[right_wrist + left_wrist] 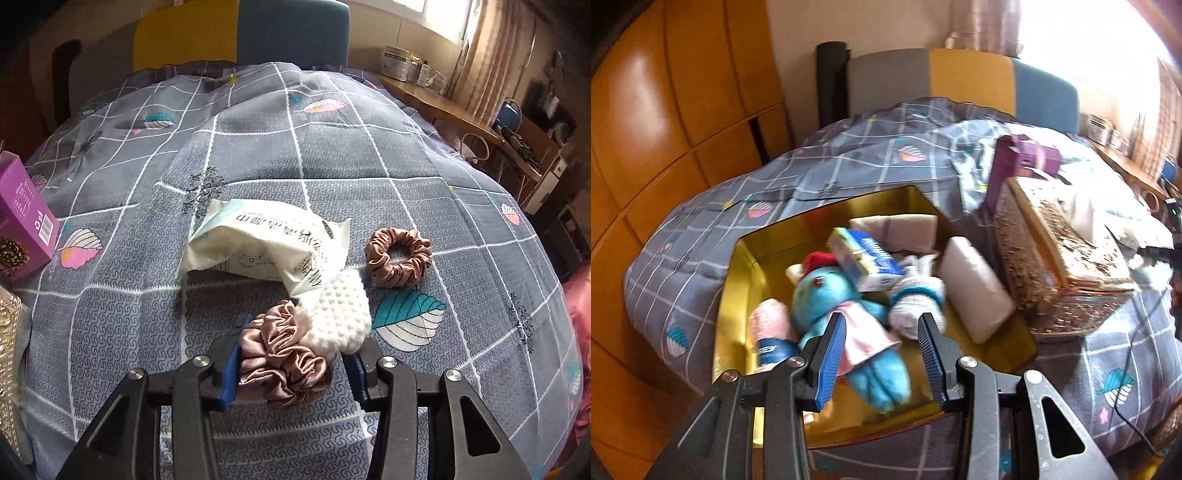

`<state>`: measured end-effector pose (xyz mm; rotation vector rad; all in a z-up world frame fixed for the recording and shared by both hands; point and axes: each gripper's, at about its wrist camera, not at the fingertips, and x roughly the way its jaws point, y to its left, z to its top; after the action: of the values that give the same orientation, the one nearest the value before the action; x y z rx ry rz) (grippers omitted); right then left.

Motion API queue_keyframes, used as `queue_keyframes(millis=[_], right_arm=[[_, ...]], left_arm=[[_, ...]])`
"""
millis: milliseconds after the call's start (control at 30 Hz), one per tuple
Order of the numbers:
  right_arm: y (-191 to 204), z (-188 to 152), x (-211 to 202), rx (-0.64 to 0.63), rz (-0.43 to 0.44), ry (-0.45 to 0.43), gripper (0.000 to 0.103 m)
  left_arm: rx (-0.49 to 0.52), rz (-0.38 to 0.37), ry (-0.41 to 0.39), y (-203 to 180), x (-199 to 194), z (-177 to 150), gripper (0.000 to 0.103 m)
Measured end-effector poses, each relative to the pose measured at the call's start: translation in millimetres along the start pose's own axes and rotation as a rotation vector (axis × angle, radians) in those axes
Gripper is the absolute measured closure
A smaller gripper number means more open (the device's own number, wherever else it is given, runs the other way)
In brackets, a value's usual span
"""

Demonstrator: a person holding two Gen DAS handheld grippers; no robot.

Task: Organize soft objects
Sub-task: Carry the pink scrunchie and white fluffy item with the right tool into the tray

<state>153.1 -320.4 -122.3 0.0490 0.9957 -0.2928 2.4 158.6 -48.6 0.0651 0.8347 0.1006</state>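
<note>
My left gripper is open and empty above a gold box on the bed. In the box lie a blue plush doll in a pink dress, a white knitted toy, a tissue pack, a rolled pink towel and a white pillow pack. My right gripper is shut on a mauve satin scrunchie with a white knitted piece bunched beside it between the fingers. A wet-wipe pack and a second scrunchie lie on the bedspread ahead.
A woven basket stands right of the gold box, with a purple box behind it; the purple box also shows at the left of the right wrist view. A wooden wardrobe is left, a wooden desk right.
</note>
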Motion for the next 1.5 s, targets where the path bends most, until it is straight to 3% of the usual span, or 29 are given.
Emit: queue_keyframes(millis=[233, 467, 833, 1033, 1267, 1500], right_arm=[[-14.1, 3.2, 2.8, 0.072, 0.004, 0.012, 0.055], [-4.4, 22.2, -5.0, 0.092, 0.080, 0.019, 0.055], [97.3, 108.8, -99.9, -0.067, 0.280, -0.161, 0.055], [171.2, 124.6, -161.4, -0.190, 0.436, -0.255, 0.055], [267.0, 90.3, -206.8, -0.386, 0.670, -0.244, 0.054], [349.9, -4.7, -233.7, -0.707, 0.880, -0.126, 0.054]], left_arm=[[0.065, -0.065, 0.000, -20.5, -2.1, 0.8, 0.063], [0.092, -0.106, 0.012, -28.3, -0.7, -3.6, 0.063], [0.003, -0.086, 0.014, 8.0, -1.3, -8.2, 0.063], [-0.069, -0.052, 0.020, 36.3, -1.5, -13.8, 0.063], [-0.145, 0.009, 0.007, 69.7, -7.2, -19.1, 0.063], [-0.222, 0.057, 0.009, 99.7, -7.8, -26.1, 0.063]])
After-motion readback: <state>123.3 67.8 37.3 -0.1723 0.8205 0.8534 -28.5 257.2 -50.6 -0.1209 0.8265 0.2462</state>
